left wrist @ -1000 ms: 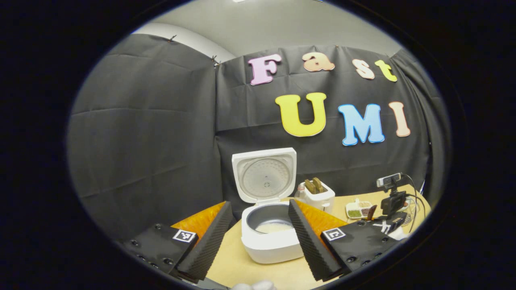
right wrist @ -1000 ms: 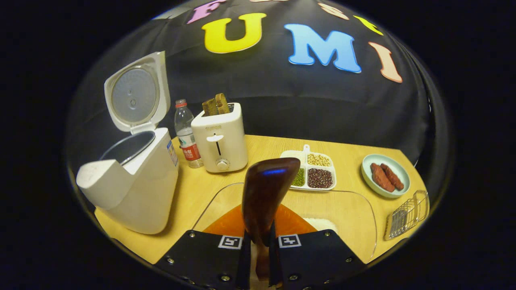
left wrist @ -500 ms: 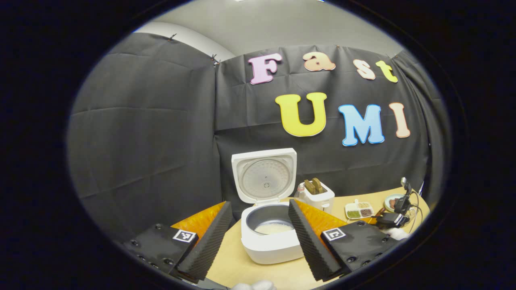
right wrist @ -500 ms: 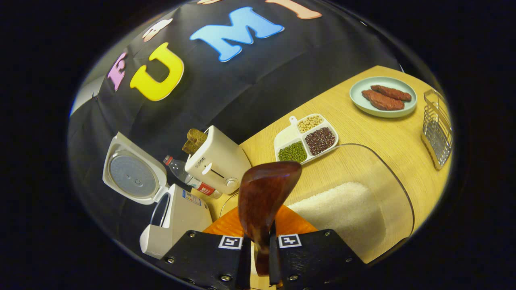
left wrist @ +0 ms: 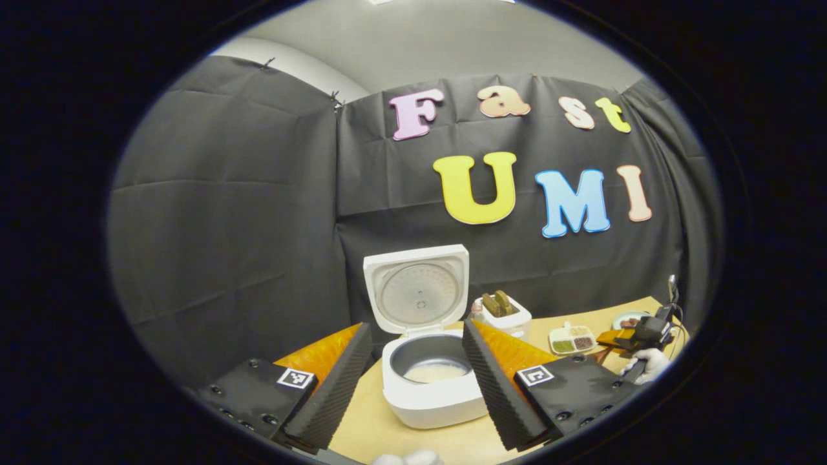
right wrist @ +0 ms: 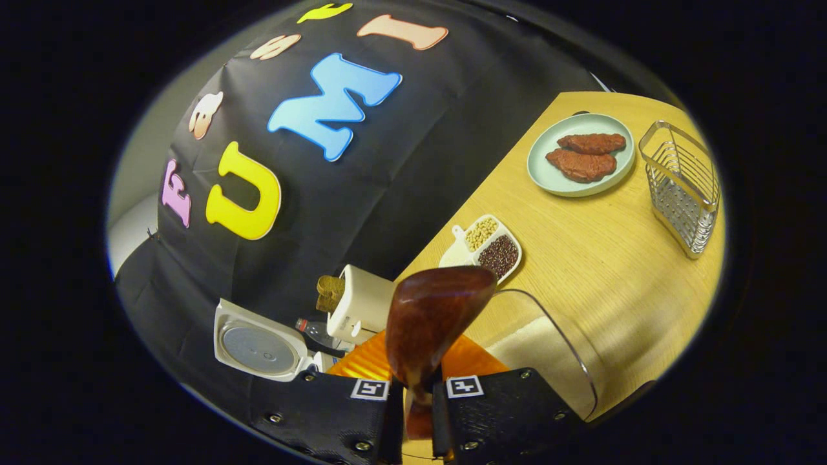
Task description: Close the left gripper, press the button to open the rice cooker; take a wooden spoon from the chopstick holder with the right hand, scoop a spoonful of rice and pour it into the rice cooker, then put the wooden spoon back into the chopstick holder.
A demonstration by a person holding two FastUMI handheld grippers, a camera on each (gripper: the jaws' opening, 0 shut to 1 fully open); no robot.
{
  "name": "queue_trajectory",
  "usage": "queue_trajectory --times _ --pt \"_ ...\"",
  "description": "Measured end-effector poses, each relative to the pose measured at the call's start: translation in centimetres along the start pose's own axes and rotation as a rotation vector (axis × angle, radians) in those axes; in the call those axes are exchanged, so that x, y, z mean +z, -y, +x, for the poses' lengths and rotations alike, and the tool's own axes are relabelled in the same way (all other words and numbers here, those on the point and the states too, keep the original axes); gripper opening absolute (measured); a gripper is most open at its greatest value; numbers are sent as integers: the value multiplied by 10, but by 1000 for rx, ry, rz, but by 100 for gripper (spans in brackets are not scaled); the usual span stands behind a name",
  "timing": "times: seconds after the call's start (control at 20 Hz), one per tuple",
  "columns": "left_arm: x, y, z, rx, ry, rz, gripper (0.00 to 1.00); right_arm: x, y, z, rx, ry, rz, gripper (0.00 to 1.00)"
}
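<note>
Light wooden desk (right wrist: pixel 601 258) beneath: my right fingers (right wrist: pixel 418 413) clamp the dark brown wooden spoon (right wrist: pixel 429 323) above the clear rice bin (right wrist: pixel 549 336), my left fingers (left wrist: pixel 413 381) spread wide before the open white rice cooker (left wrist: pixel 429 387).

No readable text stood on anything. The square black-and-white coded tags on the left tongs (left wrist: pixel 410 378) and the right tongs (right wrist: pixel 417 413) carried patterns, not words, and the bottle (right wrist: pixel 314 330) label was too small to read.

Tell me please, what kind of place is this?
Probably a mock kitchen counter staged in a booth: an open rice cooker, a toaster and a plate of meat stand on a wooden table against black cloth.
</note>
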State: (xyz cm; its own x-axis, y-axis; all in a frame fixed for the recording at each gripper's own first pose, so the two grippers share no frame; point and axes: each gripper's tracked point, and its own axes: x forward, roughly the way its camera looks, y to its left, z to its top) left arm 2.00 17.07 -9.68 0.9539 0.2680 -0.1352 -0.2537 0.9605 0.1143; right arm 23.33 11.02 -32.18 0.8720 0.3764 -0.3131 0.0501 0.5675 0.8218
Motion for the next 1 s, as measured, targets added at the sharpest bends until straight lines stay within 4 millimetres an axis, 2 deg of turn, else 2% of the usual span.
queue_trajectory --times 0.15,0.35,0.5,0.6,0.75,0.85,1.0 --pt "4 2 1 -9 5 0 99 16 0 -12 6 30 20 18" --pt "5 3 0 -16 8 -2 97 26 -2 -20 17 50 28 18" --pt "1 5 -2 -25 2 -3 96 31 -13 -26 27 60 5 18" --pt "-1 4 -5 -27 4 0 96 36 -32 -31 48 57 4 18" --pt "-6 -1 -10 -23 8 -4 96 39 -71 -36 75 53 -13 18" --pt "-12 -7 -14 -18 8 -10 96 35 -102 -35 95 45 -41 18" --pt "-20 -19 -24 -5 6 -29 100 18 -156 -24 140 8 -49 18"
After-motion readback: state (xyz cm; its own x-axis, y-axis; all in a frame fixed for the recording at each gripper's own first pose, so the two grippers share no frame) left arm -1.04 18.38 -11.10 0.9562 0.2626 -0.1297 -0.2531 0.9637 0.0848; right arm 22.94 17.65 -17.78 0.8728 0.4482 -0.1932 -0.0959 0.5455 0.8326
